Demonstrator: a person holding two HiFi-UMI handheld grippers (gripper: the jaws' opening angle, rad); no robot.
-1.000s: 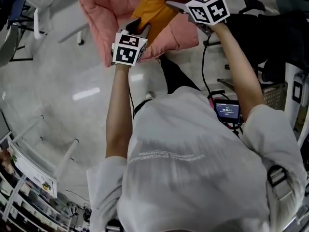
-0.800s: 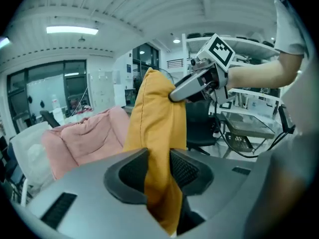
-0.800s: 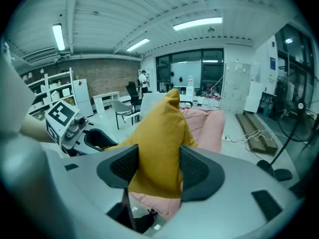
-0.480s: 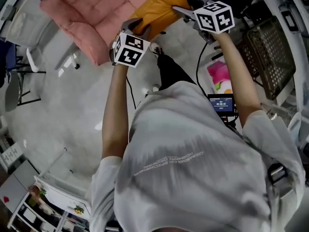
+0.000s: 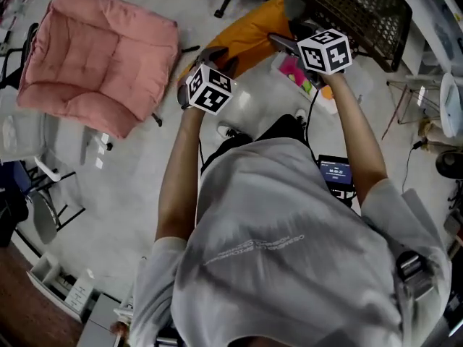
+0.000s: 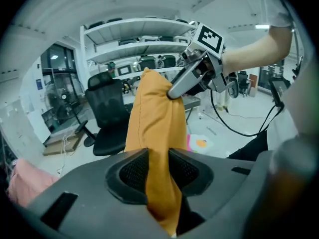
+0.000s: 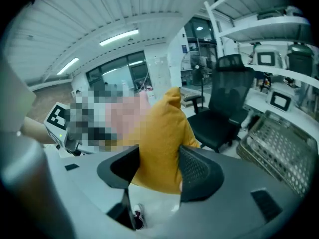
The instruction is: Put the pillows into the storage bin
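My left gripper (image 6: 158, 171) is clamped on one edge of the orange pillow (image 5: 249, 33), and my right gripper (image 7: 155, 169) is closed on its other end, so the pillow is held up between them. Over the last second I've swung the whole load round. The pink cushion (image 5: 98, 67), which sat right behind the pillow, now lies well off to the left, and the dark mesh storage bin (image 5: 354, 9) has come into view just beyond the pillow. I judge the carry nearly done, with the lowering in still ahead.
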